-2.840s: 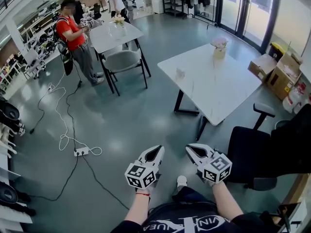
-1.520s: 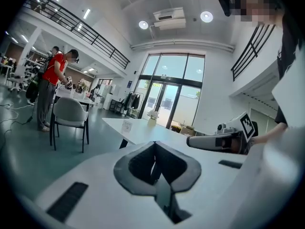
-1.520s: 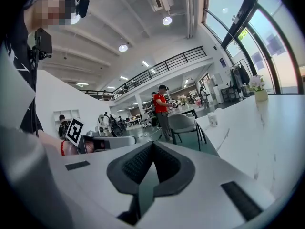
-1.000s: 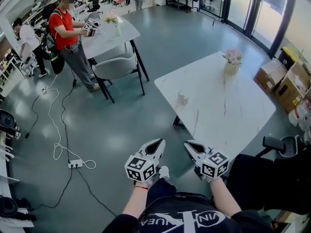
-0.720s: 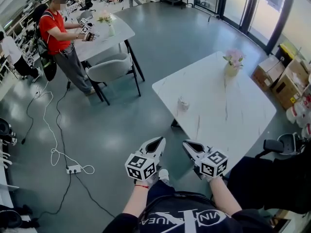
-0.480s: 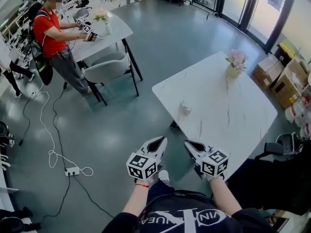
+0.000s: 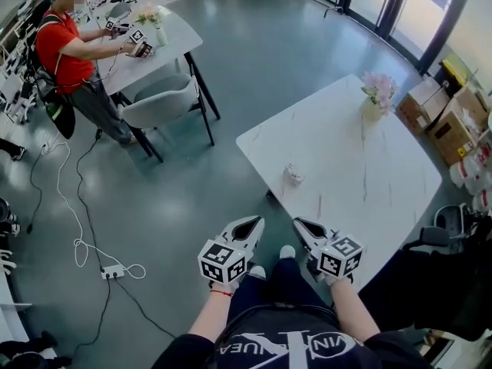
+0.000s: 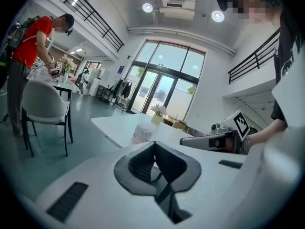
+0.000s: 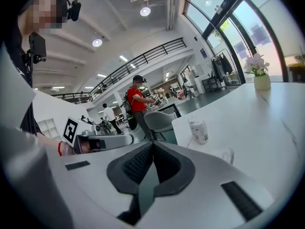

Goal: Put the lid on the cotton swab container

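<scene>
The cotton swab container (image 7: 294, 174) is a small pale tub near the front left edge of the white marble-look table (image 7: 361, 167). The same container (image 9: 198, 130) shows upright in the right gripper view, with a clear lid-like piece (image 9: 228, 154) lying on the table nearer to me. It also shows upright (image 8: 141, 133) in the left gripper view. My left gripper (image 7: 251, 221) and right gripper (image 7: 298, 224) hang side by side over the floor, short of the table. Both have their jaws together and hold nothing.
A vase of pink flowers (image 7: 377, 93) stands at the table's far side. Cardboard boxes (image 7: 442, 118) lie beyond it, and a black office chair (image 7: 434, 283) is at the right. A grey chair (image 7: 159, 102), a second table (image 7: 146, 33) and a person in red (image 7: 61, 48) are at the left. A power strip (image 7: 112, 271) with cables lies on the floor.
The white table and the container have drawn nearer and lower in the head view. Both grippers keep the same shut pose in front of the body.
</scene>
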`<state>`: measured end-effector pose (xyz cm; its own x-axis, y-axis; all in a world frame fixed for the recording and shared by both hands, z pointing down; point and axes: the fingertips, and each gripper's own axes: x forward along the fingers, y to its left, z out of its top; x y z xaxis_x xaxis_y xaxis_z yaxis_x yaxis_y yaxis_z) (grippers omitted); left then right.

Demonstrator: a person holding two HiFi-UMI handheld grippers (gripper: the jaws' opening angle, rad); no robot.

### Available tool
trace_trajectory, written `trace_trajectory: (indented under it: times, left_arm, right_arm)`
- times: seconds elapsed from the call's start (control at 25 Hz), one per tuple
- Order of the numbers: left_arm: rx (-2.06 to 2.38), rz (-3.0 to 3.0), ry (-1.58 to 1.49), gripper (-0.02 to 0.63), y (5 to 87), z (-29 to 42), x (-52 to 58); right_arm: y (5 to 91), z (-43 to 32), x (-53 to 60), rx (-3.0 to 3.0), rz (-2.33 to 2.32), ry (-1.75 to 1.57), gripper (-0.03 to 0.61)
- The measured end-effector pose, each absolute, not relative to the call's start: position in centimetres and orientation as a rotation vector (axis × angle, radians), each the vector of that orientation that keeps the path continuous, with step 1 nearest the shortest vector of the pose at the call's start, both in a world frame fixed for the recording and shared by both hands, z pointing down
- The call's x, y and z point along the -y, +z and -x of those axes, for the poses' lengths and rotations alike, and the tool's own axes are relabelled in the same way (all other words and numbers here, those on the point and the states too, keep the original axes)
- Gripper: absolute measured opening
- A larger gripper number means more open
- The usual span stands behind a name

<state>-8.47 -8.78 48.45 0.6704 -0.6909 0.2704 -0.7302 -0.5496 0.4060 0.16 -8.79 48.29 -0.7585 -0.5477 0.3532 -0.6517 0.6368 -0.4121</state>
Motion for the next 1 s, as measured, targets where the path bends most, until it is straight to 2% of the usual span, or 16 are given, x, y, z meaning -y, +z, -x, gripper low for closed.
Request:
trace_trajectory:
  times: [0.4, 1.0]
  left_arm:
    - [0.973, -2.423, 0.216, 0.008, 49.7, 3.4, 15.1]
    - [0.973, -2.344, 0.314, 0.008, 53.5, 2.8, 22.3]
  right_arm:
    - [50.7, -4.8, 15.4, 2.608, -1.009, 0.862, 0.003]
    - [53.9, -9.4, 25.8, 2.545, -1.152, 0.978, 0.003]
